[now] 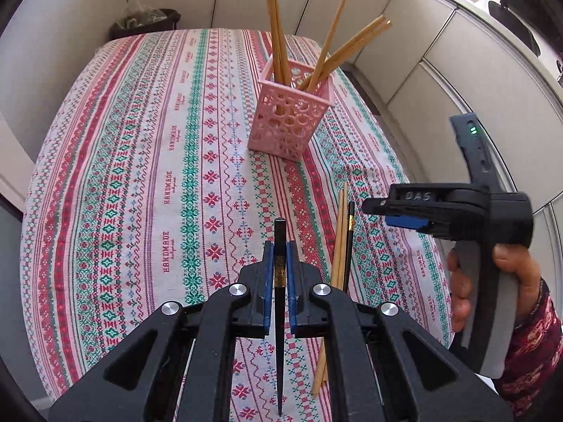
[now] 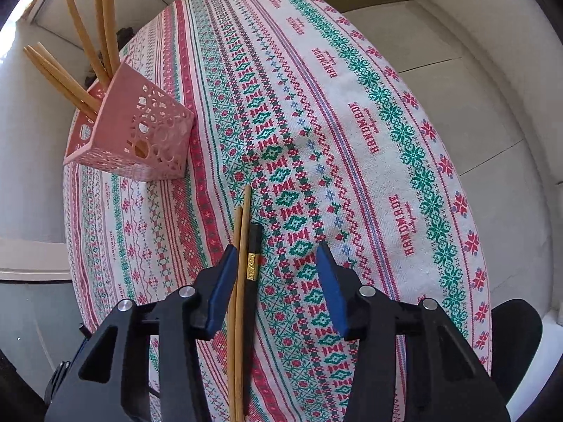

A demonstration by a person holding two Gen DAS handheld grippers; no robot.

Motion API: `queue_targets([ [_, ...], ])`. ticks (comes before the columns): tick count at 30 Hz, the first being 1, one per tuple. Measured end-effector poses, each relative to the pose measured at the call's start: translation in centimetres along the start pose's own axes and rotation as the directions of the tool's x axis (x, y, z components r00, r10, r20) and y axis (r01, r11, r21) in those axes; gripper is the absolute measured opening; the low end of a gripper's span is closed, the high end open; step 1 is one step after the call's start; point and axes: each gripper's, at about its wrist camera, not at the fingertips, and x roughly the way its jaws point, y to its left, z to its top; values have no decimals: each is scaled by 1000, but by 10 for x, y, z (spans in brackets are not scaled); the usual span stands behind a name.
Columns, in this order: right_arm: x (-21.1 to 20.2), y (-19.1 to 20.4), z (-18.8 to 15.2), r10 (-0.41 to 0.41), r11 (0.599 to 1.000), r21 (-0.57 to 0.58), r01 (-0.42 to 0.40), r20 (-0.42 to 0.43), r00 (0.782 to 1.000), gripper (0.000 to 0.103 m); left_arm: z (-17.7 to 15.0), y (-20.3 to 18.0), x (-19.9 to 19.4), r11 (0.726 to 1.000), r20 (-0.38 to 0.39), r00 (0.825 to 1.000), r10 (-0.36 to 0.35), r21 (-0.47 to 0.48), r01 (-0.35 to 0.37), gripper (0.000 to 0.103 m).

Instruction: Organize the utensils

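Observation:
My left gripper (image 1: 279, 256) is shut on a black chopstick (image 1: 279, 239) with a gold band, held above the patterned tablecloth (image 1: 140, 176). A pink perforated holder (image 1: 292, 116) stands ahead with several wooden chopsticks (image 1: 278, 28) in it. Two wooden chopsticks (image 1: 339, 242) and another black chopstick (image 1: 350, 232) lie on the cloth to the right. My right gripper (image 2: 278, 256) is open above these loose chopsticks (image 2: 242, 263), which lie by its left finger; it also shows in the left wrist view (image 1: 373, 207). The holder (image 2: 140, 133) is at its far left.
The table's right edge (image 1: 415, 183) runs close to a white panelled wall (image 1: 440, 81). A dark bin (image 1: 144, 23) stands beyond the table's far left corner. A black round seat (image 2: 517, 330) sits below the table edge in the right wrist view.

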Motion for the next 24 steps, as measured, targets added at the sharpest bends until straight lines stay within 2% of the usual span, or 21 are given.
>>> queue_targets([
  [10, 21, 25, 3, -146, 988, -42, 146, 9, 989, 43, -3, 10, -14, 1000, 54, 999, 6, -15, -5, 6],
  [14, 26, 36, 3, -221, 973, -68, 221, 3, 975, 43, -3, 16, -22, 1000, 80, 997, 11, -28, -9, 6],
  [18, 39, 65, -2, -302, 947, -107, 303, 30, 953, 43, -3, 21, -31, 999, 110, 994, 22, -41, -18, 6],
  [21, 41, 69, -7, -301, 946, -115, 304, 42, 953, 41, -4, 24, -39, 999, 134, 991, 20, -52, -14, 6],
  [23, 39, 68, -11, -294, 946, -128, 298, 46, 955, 36, -5, 25, -45, 998, 147, 989, 29, -55, -21, 6],
  [24, 38, 66, -15, -293, 945, -138, 297, 48, 955, 30, -6, 26, -47, 998, 154, 987, 37, -54, -29, 6],
])
